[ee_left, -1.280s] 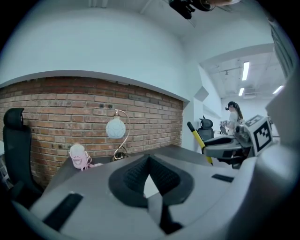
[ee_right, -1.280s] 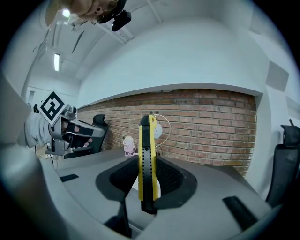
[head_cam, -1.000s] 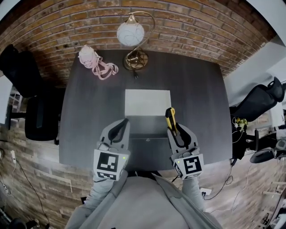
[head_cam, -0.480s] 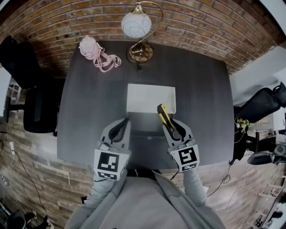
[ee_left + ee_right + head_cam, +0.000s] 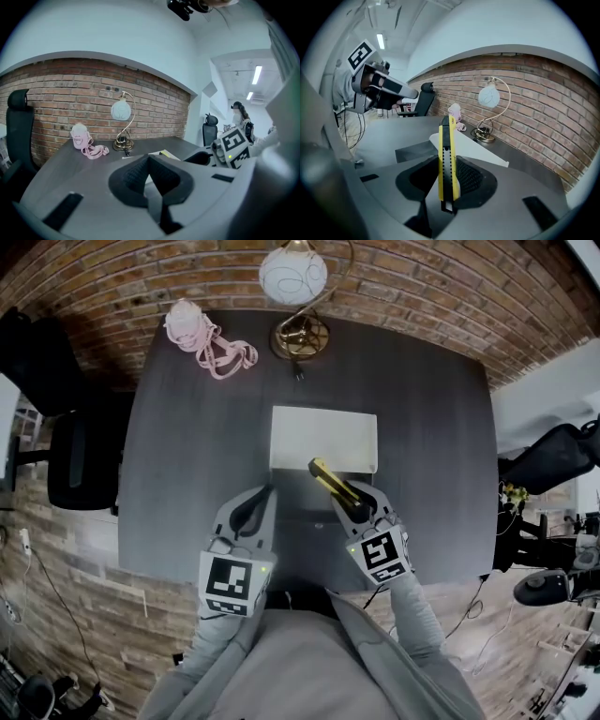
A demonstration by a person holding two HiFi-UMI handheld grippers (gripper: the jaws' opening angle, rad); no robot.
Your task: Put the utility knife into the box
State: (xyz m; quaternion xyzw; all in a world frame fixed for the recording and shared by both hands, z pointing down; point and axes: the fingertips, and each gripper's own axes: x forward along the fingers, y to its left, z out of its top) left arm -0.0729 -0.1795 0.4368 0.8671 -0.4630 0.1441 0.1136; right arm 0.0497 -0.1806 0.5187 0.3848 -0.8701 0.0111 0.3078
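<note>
A yellow and black utility knife (image 5: 330, 482) (image 5: 447, 159) is clamped in my right gripper (image 5: 354, 505) (image 5: 449, 180), its tip reaching over the near edge of the flat white box (image 5: 322, 438) (image 5: 474, 149) in the middle of the dark table (image 5: 187, 427). In the right gripper view the knife stands upright between the jaws, pointing at the box. My left gripper (image 5: 251, 512) (image 5: 149, 177) hovers over the table's near edge, left of the right one, shut with nothing in it.
A brass lamp with a white globe (image 5: 294, 277) (image 5: 121, 110) stands at the table's far edge. A pink pouch with a cord (image 5: 192, 324) (image 5: 82, 138) lies at the far left. Black office chairs (image 5: 70, 442) stand left and right of the table.
My right gripper has swung the knife left and forward, so its tip now points toward the box's near edge. The left gripper has stayed put.
</note>
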